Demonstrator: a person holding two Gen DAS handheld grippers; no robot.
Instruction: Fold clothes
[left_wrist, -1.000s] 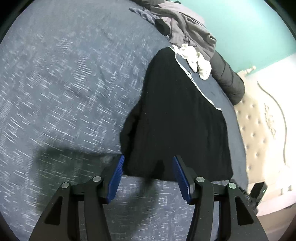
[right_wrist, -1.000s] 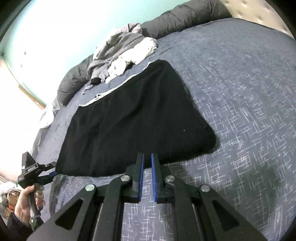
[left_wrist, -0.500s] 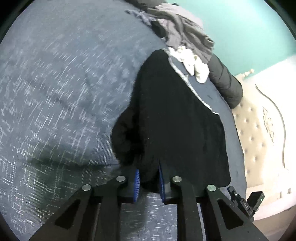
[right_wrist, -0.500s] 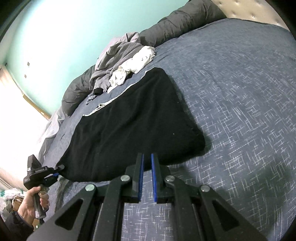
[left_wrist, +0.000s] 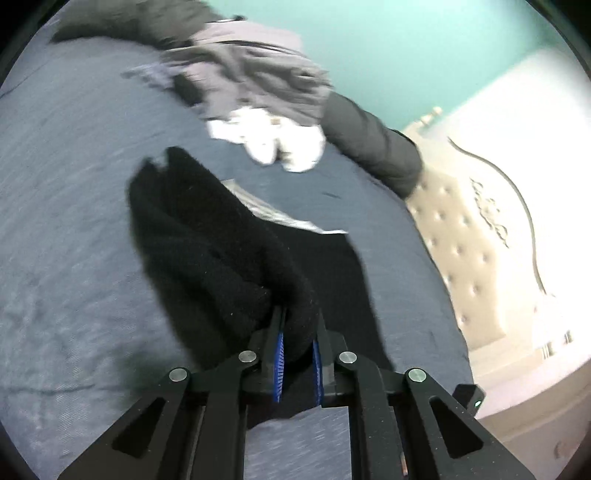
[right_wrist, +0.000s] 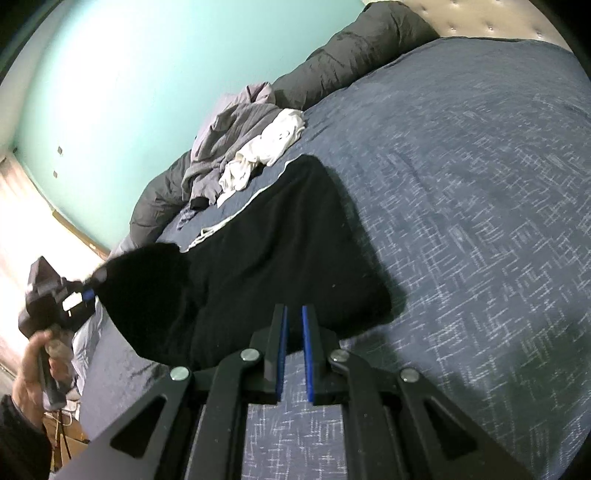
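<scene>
Covering nearly the whole of both views, the bed (right_wrist: 480, 184) serves as the folding surface, its blue-grey cover with a pale crosshatch giving a broad, flat place to spread things out. Along its far edge, against the teal wall (right_wrist: 129, 74), lies a dark grey bolster (right_wrist: 351, 55), and a tufted headboard (left_wrist: 469, 258) closes off one end.

Next in size is the black garment (right_wrist: 277, 251), the piece being folded. Most of it lies flat on the bed near the middle, with a thin white edge or cord along its far side. One corner is raised off the cover and doubled toward the rest of the cloth, which I judge to be the start of a fold across its width.

Behind it, just beside the bolster, sits the pile (right_wrist: 229, 147) of grey and white clothes, bunched and unfolded, apparently waiting their turn and kept clear of the working space.

The left tongs (left_wrist: 297, 354) are clenched on that raised corner of the garment, a thick wad of black cloth bulging between the blue pads; the right wrist view shows them lifted above the bed at the garment's left end, held in the person's hand (right_wrist: 37, 358).

The right tongs (right_wrist: 293, 343) hover over the garment's near edge, nearly closed with a narrow gap and nothing between the pads, so they grasp nothing.

No brand, label or writing can be read anywhere; a small mark on the white cloth is too small to make out.
</scene>
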